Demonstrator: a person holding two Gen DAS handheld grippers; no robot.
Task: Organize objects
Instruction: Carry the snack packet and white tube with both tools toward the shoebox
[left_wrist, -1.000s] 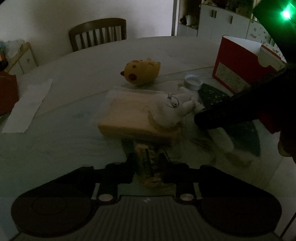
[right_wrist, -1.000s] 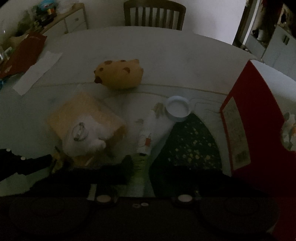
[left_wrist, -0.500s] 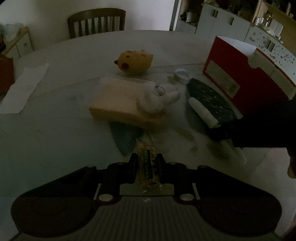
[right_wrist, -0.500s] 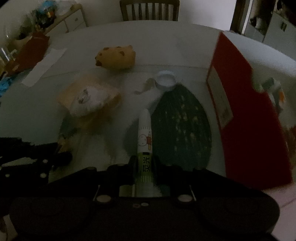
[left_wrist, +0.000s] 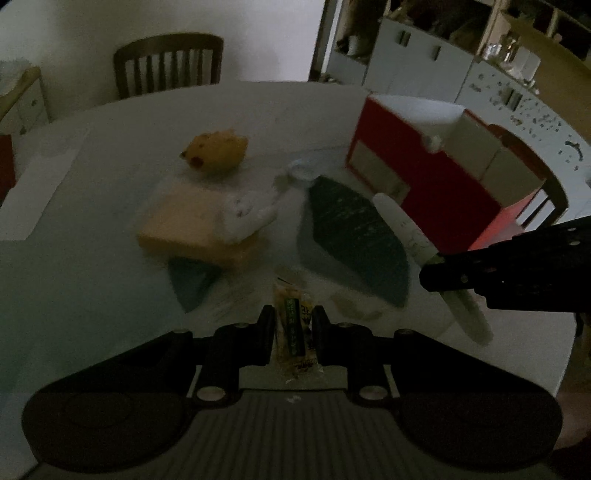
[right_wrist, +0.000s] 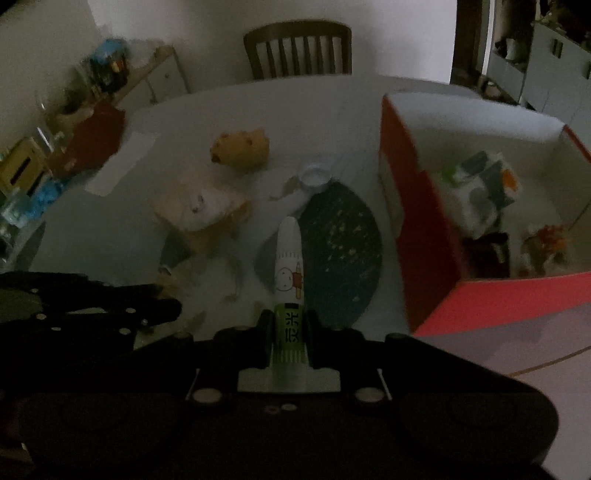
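A: What's different from a second ago?

B: Both claws have come up off the worktop (left_wrist: 92, 280) with something in them. The left claw (left_wrist: 293, 321) is clamped on a small yellow-green snack packet (left_wrist: 293, 325), which a second ago lay flat below the tan sponge block (left_wrist: 199, 225). The right claw (right_wrist: 286, 328) is closed on the green end of a white tube (right_wrist: 290, 258); before, that tube lay on the worktop beside the dark leaf-shaped mat (right_wrist: 340, 251).

A: And the rest?

B: Unmoved, as far as I can tell. The white plush (left_wrist: 247, 214) sits on the sponge block, the yellow spotted toy (left_wrist: 214, 151) lies farther back, and a small white lid (right_wrist: 316, 175) rests at the mat's far tip.

A: Where does this leave the tidying?

B: The red box (right_wrist: 417, 221) stands open at the right, with a few items already inside. From the right wrist view the tube points past its left wall, so I'd judge both pieces are headed there. Four things remain out.
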